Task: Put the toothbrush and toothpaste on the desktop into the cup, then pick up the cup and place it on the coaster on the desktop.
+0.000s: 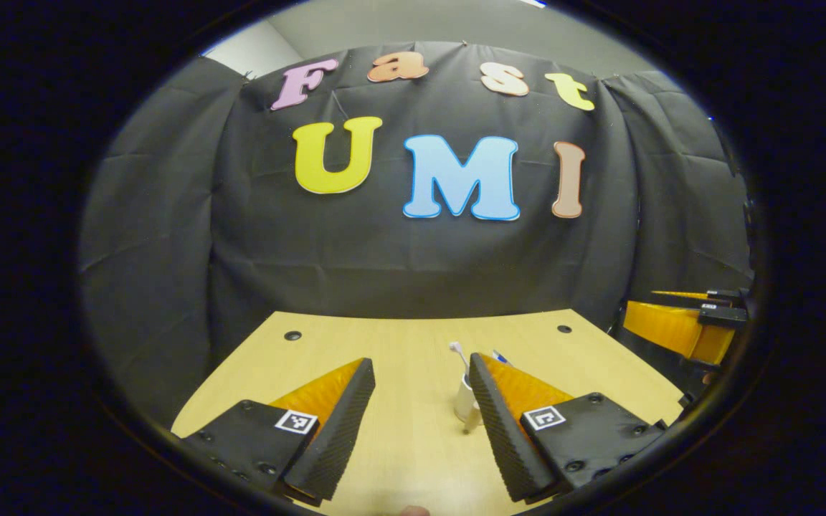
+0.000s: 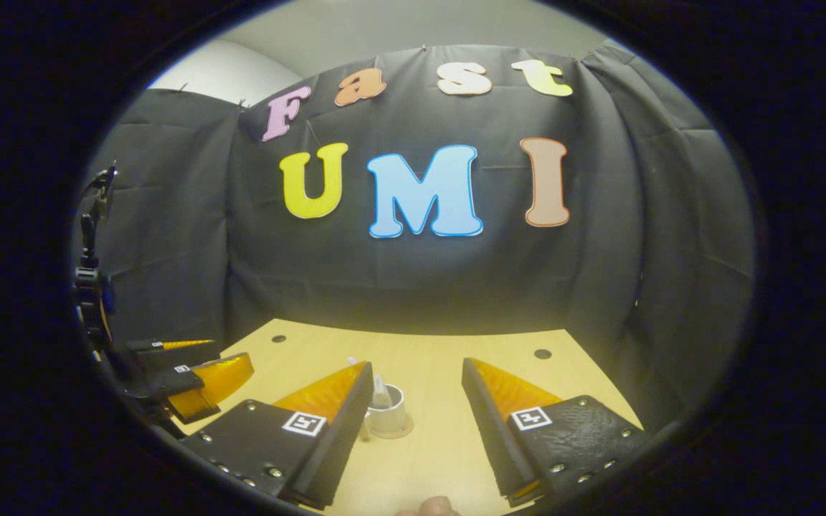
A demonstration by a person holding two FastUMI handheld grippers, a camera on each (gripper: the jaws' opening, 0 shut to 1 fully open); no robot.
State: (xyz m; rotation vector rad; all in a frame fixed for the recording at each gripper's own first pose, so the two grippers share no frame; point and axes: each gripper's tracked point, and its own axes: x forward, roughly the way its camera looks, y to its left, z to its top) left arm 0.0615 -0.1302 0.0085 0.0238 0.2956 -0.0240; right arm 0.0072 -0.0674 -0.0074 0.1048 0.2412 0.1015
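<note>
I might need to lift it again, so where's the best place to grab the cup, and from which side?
Grip the cup around its round wall, below the rim, coming in level from the near side with open fingers. It stands upright on the coaster, and the toothbrush sticks out of the top, so a grab from above looks blocked.

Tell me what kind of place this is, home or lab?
Likely a staged recording booth, not a home: black cloth wall draped behind a bare wooden desktop with round holes. On it stands a cup on a coaster, toothbrush inside. Both grippers, left and right, hang open.
</note>
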